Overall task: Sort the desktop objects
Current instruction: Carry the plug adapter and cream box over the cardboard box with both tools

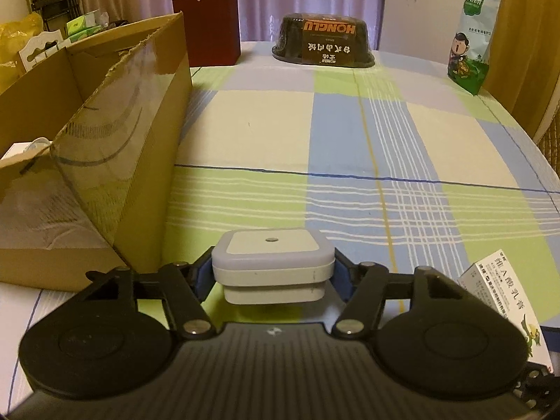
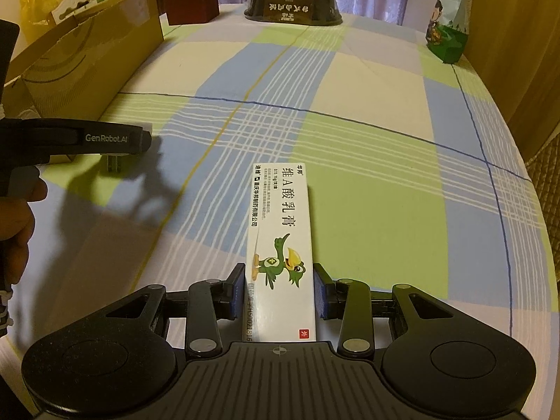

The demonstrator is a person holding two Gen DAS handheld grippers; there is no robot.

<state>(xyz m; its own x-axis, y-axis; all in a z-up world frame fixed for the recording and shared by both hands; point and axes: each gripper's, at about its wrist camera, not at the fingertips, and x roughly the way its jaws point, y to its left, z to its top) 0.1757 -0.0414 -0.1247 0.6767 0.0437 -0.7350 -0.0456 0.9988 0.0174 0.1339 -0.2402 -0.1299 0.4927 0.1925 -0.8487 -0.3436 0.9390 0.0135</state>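
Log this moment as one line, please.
left claw: shut on white plug-in light | right claw: around ointment box, unclear if clamped | cardboard box: open, left

Left gripper clamped, right gripper slightly agape.

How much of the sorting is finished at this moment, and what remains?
Done: a small white item already lies in the open brown cardboard box. In hand: left gripper holds the white square plug-in night light; right gripper straddles the white ointment carton. Left: black food bowl and green snack bag.
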